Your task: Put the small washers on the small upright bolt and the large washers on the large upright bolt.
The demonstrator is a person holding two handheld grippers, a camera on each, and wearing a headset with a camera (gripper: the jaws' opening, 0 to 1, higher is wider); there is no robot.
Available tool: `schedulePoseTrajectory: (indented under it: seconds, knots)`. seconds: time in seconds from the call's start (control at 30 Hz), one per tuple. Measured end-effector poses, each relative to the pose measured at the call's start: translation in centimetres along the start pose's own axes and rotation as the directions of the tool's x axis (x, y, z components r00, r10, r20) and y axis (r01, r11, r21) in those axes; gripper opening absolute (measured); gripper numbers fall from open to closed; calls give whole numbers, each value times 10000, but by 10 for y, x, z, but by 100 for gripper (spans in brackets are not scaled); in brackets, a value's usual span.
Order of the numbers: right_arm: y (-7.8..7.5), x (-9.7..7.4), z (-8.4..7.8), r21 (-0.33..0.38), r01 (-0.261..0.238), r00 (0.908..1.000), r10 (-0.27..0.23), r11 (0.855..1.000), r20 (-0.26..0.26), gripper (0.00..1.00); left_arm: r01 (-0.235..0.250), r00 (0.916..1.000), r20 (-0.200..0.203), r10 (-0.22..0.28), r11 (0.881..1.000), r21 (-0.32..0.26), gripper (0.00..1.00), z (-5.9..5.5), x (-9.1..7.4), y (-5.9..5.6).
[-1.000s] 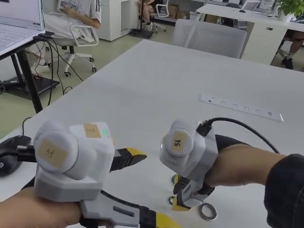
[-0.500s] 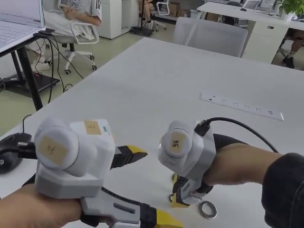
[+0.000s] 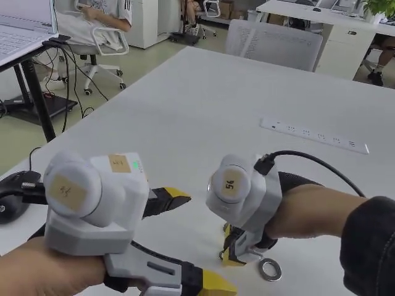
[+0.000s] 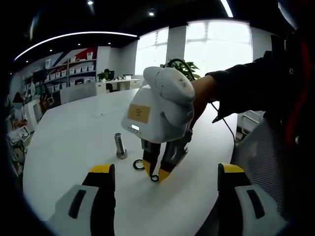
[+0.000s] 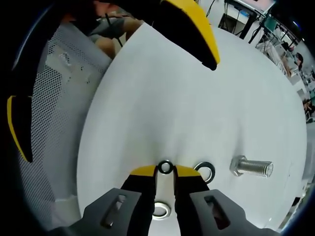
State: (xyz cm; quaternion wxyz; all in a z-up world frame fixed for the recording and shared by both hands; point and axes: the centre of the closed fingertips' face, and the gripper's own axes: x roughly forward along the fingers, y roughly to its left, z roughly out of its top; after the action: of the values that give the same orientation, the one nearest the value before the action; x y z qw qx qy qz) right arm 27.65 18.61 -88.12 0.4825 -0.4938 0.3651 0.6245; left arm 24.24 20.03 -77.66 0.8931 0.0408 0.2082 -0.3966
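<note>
One small washer [image 5: 165, 167] is pinched between the nearly closed right tongs [image 5: 165, 172] on the desk [image 5: 147, 98] near an upright bolt [image 5: 251, 167]; left tongs [image 4: 166, 168] gape wide, empty.

The white bench [image 3: 203, 105] carries a power strip [image 3: 313, 136] at two o'clock, a washer [image 3: 269, 269] at five, and an upright bolt [image 4: 119, 146].

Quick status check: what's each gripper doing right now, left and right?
Left gripper: open, jaws spread wide, holding nothing.
Right gripper: shut on a small washer, pinched at the jaw tips.
</note>
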Motion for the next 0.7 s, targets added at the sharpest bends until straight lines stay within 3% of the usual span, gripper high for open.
schedulePoseTrajectory:
  seconds: [0.33, 0.7]
  knots:
    - [1, -5, -13, 136, 55, 9998, -53, 9999, -187, 14, 38, 10000, -18, -38, 10000, -6, 86, 0, 0, -1]
    - [2, -23, -35, 641, 335, 9992, -322, 9974, -215, 14, 157, 9998, -132, -157, 9999, 27, 86, -3, 1, -2]
